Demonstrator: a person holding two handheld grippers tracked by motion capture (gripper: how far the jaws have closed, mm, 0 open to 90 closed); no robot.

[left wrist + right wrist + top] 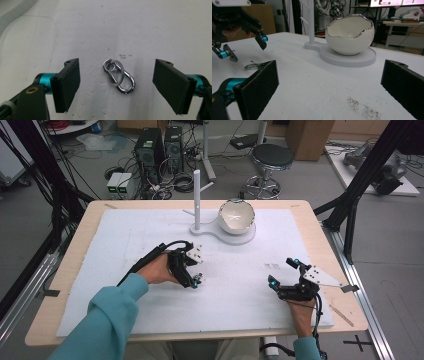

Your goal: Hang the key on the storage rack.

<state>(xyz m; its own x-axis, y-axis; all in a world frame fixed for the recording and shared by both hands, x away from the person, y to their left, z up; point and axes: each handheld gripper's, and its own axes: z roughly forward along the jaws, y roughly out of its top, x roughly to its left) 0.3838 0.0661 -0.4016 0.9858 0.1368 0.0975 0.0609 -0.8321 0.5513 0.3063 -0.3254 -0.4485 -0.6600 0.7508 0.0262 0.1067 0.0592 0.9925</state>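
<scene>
Two black padded jaws of the right hand-held gripper point(332, 87) rise wide apart from the bottom corners, nothing between them, over a white foam-covered surface point(312, 82). Toward the far edge, a white egg-shaped ceramic bowl with a jagged silver rim point(349, 35) sits on a flat white stand base point(352, 58) beside its upright white post point(311, 21). At upper left, the left hand-held gripper point(243, 47) hangs above a small silver metal ring piece point(252, 66) lying on the surface.
</scene>
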